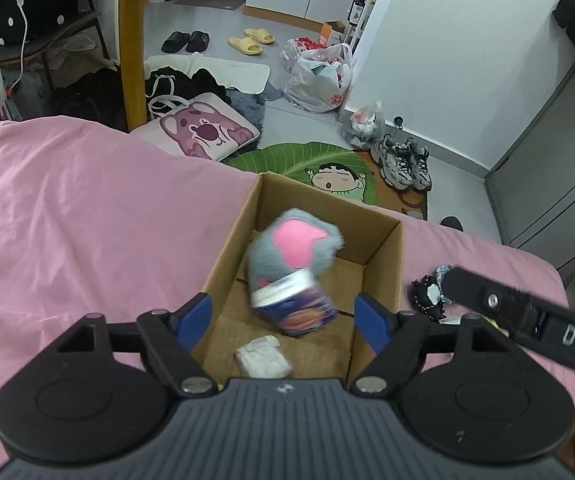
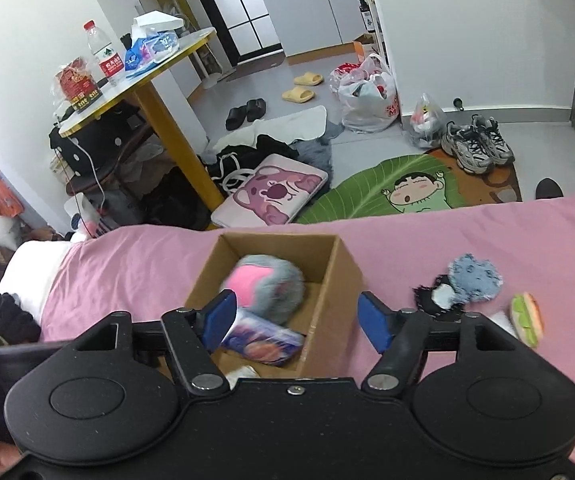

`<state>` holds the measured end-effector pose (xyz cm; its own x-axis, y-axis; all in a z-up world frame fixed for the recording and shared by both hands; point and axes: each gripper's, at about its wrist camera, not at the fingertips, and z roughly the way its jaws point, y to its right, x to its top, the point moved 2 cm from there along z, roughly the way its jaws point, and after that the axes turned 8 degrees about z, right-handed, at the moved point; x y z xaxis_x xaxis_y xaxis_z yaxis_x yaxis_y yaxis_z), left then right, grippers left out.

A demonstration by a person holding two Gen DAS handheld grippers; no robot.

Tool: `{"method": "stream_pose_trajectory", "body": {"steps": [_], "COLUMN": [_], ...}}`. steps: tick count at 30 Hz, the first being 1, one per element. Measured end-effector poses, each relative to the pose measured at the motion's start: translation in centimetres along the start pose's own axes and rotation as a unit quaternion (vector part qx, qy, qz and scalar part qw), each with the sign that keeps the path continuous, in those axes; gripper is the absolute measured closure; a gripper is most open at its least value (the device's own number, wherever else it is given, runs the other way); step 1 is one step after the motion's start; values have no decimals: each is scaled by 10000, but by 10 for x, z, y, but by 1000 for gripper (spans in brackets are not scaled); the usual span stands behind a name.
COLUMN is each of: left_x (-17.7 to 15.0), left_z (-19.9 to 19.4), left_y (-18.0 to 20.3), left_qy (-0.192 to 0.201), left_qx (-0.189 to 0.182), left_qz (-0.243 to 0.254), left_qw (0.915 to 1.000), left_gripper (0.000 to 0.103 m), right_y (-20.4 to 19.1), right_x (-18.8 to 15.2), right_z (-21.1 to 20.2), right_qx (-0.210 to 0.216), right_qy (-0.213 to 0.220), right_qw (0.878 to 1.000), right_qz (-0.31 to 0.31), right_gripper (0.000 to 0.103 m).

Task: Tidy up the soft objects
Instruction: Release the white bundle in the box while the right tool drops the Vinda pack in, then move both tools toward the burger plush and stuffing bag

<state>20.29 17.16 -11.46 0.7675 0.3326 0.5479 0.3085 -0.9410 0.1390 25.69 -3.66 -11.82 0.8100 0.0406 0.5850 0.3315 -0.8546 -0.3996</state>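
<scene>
An open cardboard box stands on the pink bed cover. Inside it a grey plush with a pink patch and a blue-purple packet look motion-blurred. A white wad lies on the box floor. My left gripper is open above the box with nothing between its fingers. My right gripper is open too, over the box's near right corner. Right of the box lie a blue fuzzy toy, a black-and-white toy and a burger plush.
The pink bed cover ends at a drop to the floor beyond the box. On the floor are a green leaf mat, a pink cushion, sneakers, bags and slippers. A yellow-legged table stands at the left.
</scene>
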Motion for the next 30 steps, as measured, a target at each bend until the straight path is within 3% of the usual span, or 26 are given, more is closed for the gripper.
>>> {"method": "stream_pose_trajectory", "body": {"steps": [6,17,25,30], "left_x": [-2,-8,-10,-16], "left_z": [-1,-4,-1,6], "left_y": [19,60,95,112], "left_qy": [-61,82,188,115], "left_qx": [-74,-365,-490,-479], "left_qz": [67,198,354,437], "left_qw": [9999,9991,9980,9978], "left_gripper": [24,1,1,1], "right_y": [26,80,114,141], "right_x": [-1,4,7,9], "right_z": [-13,-44,-50,-45], "right_qx": [-180,-441,-482,-355], "right_qy": [-40,135,154,182], "right_qw": [9998,9988,9986,9988], "right_qz": [-32,-133,-160,292], "right_gripper": [34,23,21,21]}}
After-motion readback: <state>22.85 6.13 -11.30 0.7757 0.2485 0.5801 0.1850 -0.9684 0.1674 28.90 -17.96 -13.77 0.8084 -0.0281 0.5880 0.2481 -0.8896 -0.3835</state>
